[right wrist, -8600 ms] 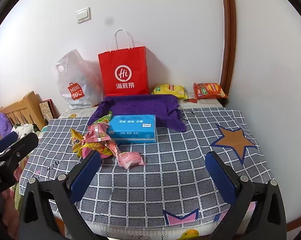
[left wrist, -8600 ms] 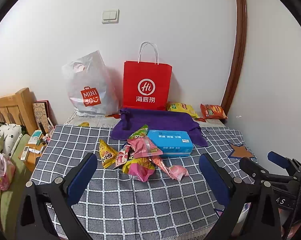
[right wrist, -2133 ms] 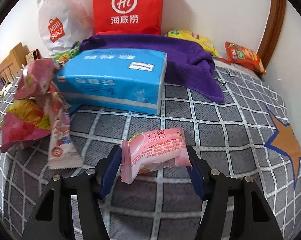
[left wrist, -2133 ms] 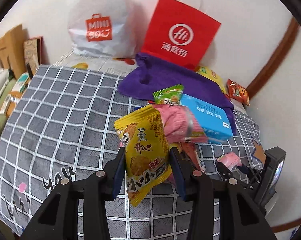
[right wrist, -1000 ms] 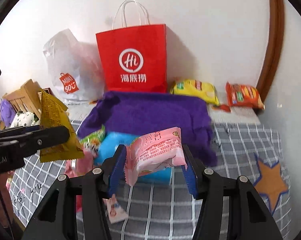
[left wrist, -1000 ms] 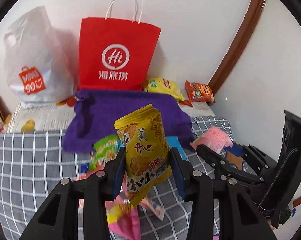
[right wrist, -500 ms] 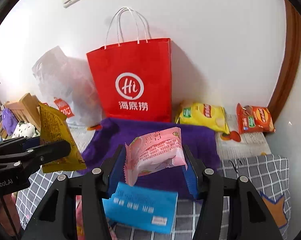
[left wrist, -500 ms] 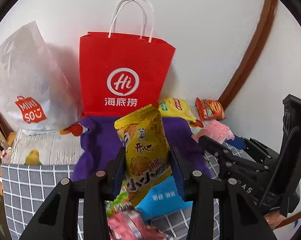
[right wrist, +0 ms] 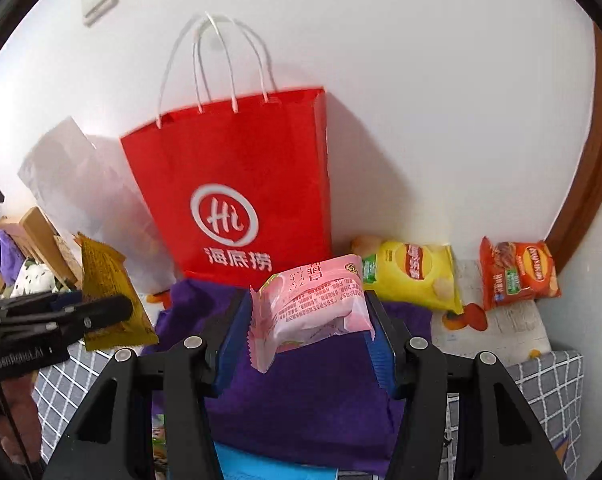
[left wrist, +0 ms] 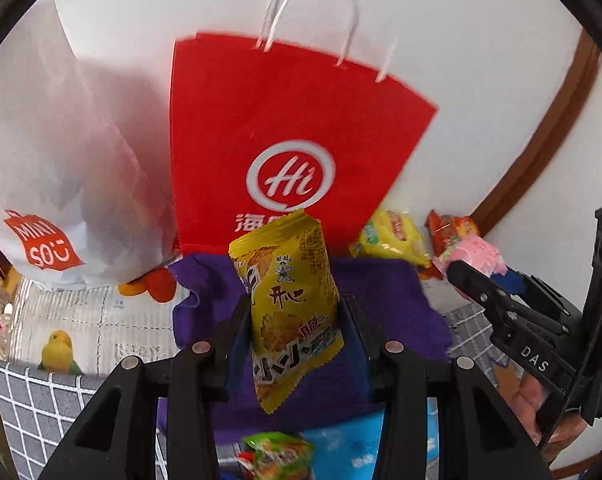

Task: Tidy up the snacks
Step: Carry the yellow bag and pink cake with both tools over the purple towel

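Note:
My left gripper point(left wrist: 295, 316) is shut on a yellow snack packet point(left wrist: 289, 288) and holds it upright in the air, close in front of the red paper bag point(left wrist: 285, 136). My right gripper point(right wrist: 307, 316) is shut on a pink snack packet point(right wrist: 313, 308), also raised before the red paper bag point(right wrist: 237, 184). Each gripper shows in the other's view: the right one with the pink packet point(left wrist: 477, 256) at the right, the left one with the yellow packet point(right wrist: 105, 292) at the left. A purple cloth point(right wrist: 301, 392) lies below both.
A white plastic bag point(left wrist: 53, 160) stands left of the red bag against the wall. A yellow chip bag point(right wrist: 413, 276) and an orange chip bag point(right wrist: 517, 272) lie at the back right. A blue tissue box point(left wrist: 353, 448) and a green snack point(left wrist: 277, 452) lie below on the checked tablecloth point(right wrist: 553, 396).
Both grippers have moved forward and closer to the red paper bag, each still holding its packet. The bag now fills more of both views.

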{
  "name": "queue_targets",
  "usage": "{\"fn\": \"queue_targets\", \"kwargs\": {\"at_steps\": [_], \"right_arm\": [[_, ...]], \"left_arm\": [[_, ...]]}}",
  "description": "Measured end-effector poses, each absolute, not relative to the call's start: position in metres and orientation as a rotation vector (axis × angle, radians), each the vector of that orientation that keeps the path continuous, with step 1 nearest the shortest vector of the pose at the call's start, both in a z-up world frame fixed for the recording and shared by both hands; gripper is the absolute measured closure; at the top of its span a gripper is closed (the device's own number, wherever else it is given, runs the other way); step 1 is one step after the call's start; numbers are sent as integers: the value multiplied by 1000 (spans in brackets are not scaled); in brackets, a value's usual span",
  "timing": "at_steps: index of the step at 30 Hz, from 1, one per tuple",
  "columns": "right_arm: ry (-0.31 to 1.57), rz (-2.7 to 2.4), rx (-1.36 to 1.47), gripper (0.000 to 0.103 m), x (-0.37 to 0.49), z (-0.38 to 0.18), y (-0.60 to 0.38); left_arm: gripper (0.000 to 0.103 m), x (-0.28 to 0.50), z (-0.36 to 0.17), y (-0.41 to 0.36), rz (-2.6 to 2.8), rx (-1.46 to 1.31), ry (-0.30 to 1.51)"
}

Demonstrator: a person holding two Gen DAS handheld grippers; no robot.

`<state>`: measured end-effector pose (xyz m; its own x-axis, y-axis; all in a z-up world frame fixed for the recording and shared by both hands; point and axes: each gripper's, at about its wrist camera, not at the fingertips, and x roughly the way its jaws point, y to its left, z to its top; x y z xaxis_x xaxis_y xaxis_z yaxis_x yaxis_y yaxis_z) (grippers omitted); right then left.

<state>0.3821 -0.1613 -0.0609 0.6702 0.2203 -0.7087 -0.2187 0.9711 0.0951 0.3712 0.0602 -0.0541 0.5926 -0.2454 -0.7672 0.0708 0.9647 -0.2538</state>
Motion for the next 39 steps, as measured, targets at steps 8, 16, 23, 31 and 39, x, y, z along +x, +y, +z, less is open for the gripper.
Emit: {"fn": "queue_targets", "kwargs": {"at_steps": [8,16,23,31,39], "right_arm": [[917,246,-87,49,412,-113,-162],[1041,213,-116,49,431,-154,-169],[1101,182,-139,49,436,-171,-170],[1139,172,-149,48,439,-180,-169],[1163,172,-163,48,440,-188,-164]], "left_arm": [[62,399,-106,65,-184,-196,1035],[62,409,-129,70,-150,-196,1085],[62,413,-141,66,-169,-209,1127],[62,415,-146,69,-178,-230,1153],[62,415,-148,67,-183,-225,1164]]}}
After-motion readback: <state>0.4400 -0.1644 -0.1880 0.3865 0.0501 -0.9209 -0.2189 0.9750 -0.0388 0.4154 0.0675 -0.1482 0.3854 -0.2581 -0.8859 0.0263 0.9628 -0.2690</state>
